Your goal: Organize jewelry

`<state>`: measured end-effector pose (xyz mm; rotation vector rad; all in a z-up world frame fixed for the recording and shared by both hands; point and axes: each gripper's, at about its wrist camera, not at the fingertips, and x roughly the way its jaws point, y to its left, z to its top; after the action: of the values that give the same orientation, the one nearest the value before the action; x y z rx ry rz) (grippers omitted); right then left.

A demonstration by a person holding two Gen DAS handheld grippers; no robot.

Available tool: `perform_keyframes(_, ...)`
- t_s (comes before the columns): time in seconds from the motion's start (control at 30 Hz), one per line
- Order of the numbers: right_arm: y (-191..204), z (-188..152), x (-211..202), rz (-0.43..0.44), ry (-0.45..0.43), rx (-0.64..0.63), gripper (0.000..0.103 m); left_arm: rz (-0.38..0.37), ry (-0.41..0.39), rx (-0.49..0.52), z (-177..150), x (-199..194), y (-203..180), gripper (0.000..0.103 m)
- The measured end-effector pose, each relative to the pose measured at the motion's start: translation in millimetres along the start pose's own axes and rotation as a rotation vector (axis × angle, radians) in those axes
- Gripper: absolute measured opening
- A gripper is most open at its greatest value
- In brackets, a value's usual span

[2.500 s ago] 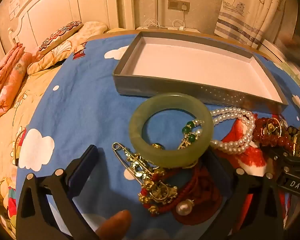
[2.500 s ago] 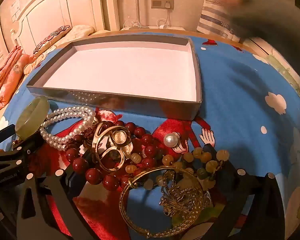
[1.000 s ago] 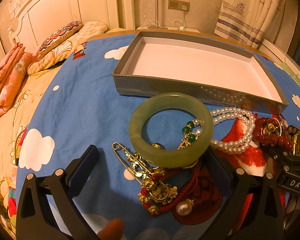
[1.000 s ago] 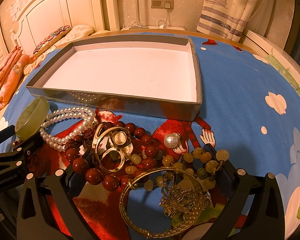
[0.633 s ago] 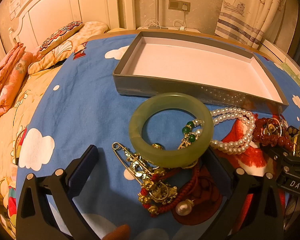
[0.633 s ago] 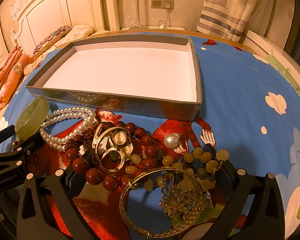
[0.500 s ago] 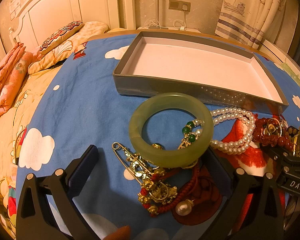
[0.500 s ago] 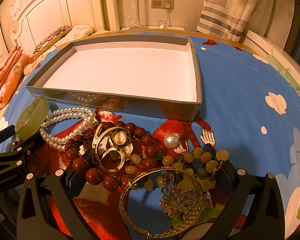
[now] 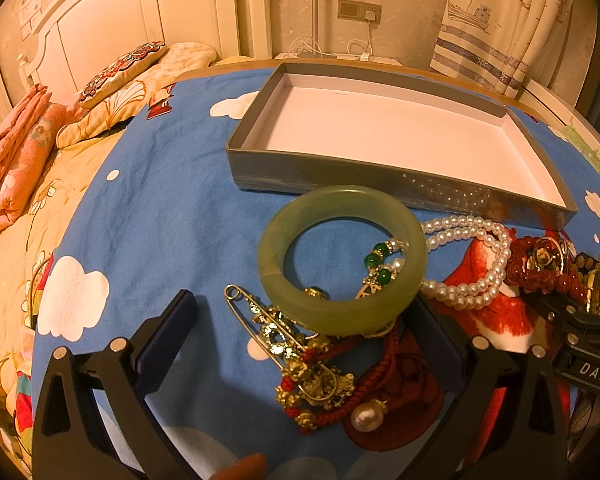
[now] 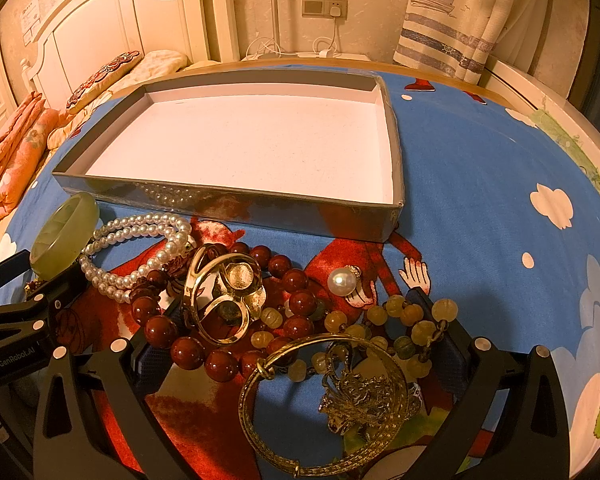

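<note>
Both grippers motionless over jewelry point(image 10: 228, 304)

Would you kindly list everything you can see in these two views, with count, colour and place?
box: one, grey outside, white inside, nothing in it, far side of the cloth
jade bangle: one, pale green, propped on the pile ahead of the left tongs
pearl strand: one, white, right of the bangle
red bead bracelet: one, dark red, between the right tongs' fingers
gold ring ornament: one, gold, on the red beads
yellow bead bracelet: one, amber
gold bangle: one, nearest the right camera
safety pin: one, gold
tablecloth: one, blue with clouds
left tongs: open
right tongs: open
</note>
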<state>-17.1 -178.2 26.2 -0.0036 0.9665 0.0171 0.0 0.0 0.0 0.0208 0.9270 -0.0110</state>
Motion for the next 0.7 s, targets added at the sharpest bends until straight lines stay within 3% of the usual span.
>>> perform_keyframes(0.7,-2.4,-1.6,-2.6,0.036,0.029,-0.046,0.099,0.015,0.003,-0.015,-2.3,-2.9,0.1,0.101)
